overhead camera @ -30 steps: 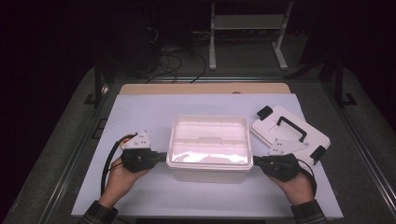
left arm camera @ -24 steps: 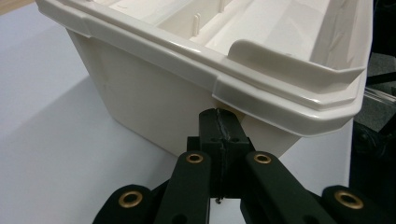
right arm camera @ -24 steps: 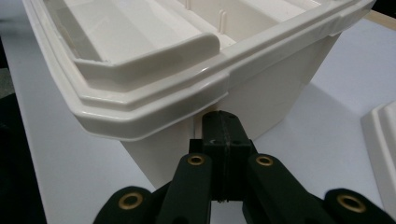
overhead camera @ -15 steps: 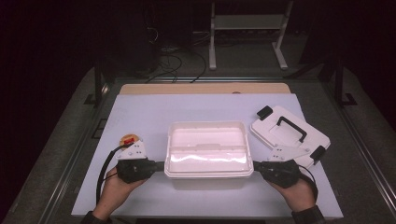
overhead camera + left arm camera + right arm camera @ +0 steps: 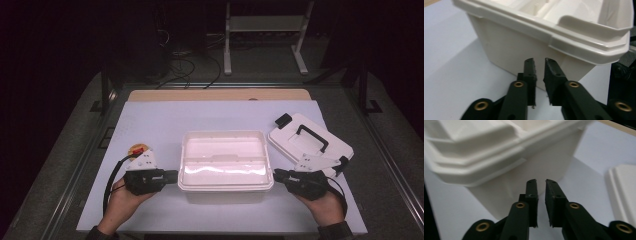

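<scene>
Standing on the table are one white box (image 5: 226, 162) and one lid (image 5: 310, 144) at its right. Two grippers flank the box: the left gripper (image 5: 172, 176) and the right gripper (image 5: 276, 175) have just been opening their jaws slightly, with nothing between them.

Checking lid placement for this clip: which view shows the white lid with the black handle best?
The high view: the whole lid lies flat on the table to the right of the open white box, handle up. The right gripper view catches only a blurred white edge of it. The left gripper view looks at the box's wall instead.
</scene>
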